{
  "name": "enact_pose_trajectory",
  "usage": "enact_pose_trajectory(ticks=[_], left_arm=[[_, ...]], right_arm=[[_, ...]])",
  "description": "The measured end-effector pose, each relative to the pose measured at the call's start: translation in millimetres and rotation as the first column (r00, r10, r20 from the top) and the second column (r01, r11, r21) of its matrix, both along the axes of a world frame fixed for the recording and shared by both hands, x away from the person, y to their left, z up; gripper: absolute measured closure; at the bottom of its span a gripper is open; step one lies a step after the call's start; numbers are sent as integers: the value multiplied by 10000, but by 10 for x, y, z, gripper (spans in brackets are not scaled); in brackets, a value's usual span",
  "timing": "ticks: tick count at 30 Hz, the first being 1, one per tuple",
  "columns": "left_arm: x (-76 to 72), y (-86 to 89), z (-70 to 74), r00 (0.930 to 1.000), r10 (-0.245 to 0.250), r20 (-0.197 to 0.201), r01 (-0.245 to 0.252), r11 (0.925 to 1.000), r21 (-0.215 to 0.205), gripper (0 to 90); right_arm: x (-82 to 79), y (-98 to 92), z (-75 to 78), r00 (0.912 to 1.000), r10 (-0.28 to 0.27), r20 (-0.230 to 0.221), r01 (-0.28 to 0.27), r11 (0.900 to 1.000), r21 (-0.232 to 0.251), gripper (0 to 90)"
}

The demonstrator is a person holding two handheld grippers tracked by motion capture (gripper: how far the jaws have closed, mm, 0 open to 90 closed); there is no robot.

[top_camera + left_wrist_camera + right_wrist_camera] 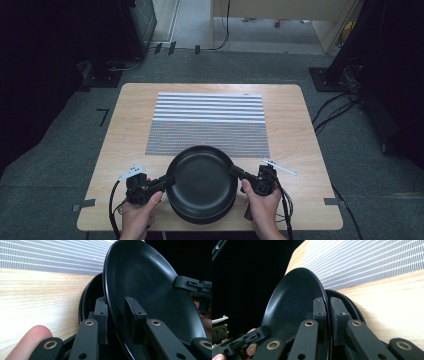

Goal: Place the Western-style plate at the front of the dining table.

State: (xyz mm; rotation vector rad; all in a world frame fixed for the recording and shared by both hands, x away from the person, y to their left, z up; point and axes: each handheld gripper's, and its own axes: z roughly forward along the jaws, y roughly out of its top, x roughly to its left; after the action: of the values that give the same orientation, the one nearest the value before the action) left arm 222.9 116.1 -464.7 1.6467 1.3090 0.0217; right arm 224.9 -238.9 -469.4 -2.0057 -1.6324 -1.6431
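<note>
A black plate hangs just over a stack of black plates at the table's near edge, held from both sides. My left gripper is shut on its left rim and my right gripper is shut on its right rim. In the left gripper view the jaws pinch the tilted plate, with the stack behind. The right gripper view has its jaws clamped on the plate's edge above the stack.
A grey striped mat lies on the middle and far part of the wooden table. Dark floor, cables and stands surround the table.
</note>
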Motion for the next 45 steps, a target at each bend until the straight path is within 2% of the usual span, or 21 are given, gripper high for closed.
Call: enact_pose_trajectory(ticks=[5,28,45], left_arm=[[56,-5,73,10000,-32,51,32,10000,-33,737],[305,-59,250,9999,-119,-18,119,9997,-210,740],[644,-130,401,9999,-109,22,109,9998,-139,740]], right_arm=[[56,-10,97,9999,9,103,-9,10000,15,836],[320,-78,310,9997,-57,246,54,9999,119,829],[638,-138,423,9996,-206,173,200,9992,360,824]])
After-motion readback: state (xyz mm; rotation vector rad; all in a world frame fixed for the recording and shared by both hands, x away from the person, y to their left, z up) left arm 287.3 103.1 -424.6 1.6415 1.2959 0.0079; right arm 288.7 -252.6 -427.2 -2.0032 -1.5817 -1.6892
